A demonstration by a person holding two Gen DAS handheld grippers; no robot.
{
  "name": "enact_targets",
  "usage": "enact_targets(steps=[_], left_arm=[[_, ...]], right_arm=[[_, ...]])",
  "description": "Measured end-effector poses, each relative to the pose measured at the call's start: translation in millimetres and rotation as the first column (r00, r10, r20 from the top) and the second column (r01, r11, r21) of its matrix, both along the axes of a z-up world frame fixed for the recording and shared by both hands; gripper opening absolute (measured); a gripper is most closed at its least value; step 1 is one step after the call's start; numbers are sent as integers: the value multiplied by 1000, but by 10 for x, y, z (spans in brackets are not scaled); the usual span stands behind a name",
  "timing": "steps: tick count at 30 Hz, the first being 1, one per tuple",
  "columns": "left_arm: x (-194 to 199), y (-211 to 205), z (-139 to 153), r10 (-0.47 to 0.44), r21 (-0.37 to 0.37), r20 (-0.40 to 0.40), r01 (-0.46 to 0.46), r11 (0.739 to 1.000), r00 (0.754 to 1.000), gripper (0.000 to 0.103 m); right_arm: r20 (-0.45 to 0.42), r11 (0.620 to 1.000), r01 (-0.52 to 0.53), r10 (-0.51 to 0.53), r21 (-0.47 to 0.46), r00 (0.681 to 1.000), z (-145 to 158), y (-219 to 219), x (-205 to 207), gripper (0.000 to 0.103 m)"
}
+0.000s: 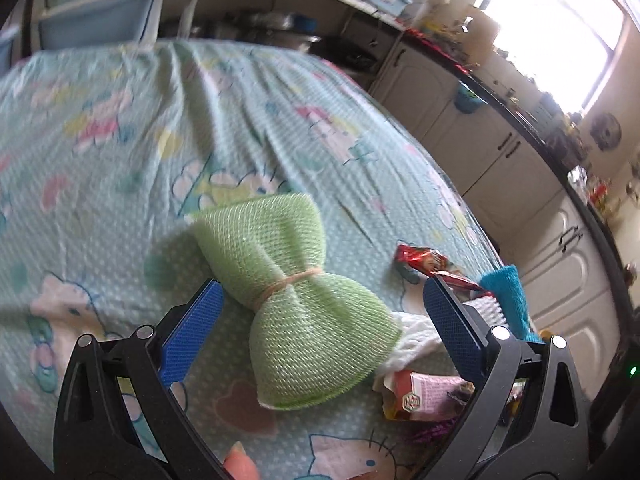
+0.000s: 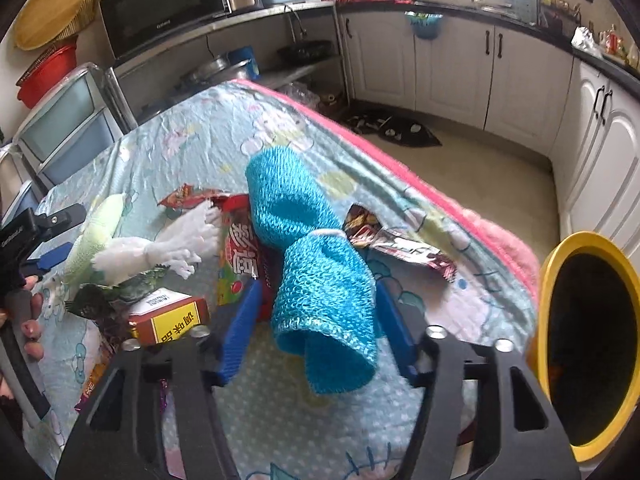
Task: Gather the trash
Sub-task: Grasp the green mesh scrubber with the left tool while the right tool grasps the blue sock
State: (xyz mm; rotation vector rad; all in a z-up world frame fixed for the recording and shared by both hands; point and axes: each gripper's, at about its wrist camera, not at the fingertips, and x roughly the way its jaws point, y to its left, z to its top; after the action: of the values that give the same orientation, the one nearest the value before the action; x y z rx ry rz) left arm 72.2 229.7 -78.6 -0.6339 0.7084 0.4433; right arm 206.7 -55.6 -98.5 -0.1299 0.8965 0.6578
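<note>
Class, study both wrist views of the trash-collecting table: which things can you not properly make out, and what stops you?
- Yellow bin: right wrist view, inside too dark, cut by the edge.
- Pink packet: left wrist view, partly behind the left gripper finger.
- Red snack bag: right wrist view, half covered by the blue mesh scrubber.
</note>
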Motion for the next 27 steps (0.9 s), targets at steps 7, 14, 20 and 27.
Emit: enact_targets(steps=[7, 14, 20, 27], left_arm=[[72, 59, -168, 24, -47, -46, -26, 999, 999, 92], [81, 2, -207, 0, 12, -78, 0, 1000, 997, 73], [43, 35, -208, -13, 5, -75, 14, 1000, 997, 59], [-58, 64, -87, -10, 5, -46, 10, 1000, 999, 57]], right_arm=[[-6, 1000, 11, -11, -9, 1000, -42, -33, 49, 30], [-6, 1000, 9, -9, 5, 1000, -25, -73, 51, 20], [11, 1000, 11, -11, 28, 1000, 30, -113, -19, 17], [22, 998, 30, -32, 57, 999, 133, -226, -130, 16]])
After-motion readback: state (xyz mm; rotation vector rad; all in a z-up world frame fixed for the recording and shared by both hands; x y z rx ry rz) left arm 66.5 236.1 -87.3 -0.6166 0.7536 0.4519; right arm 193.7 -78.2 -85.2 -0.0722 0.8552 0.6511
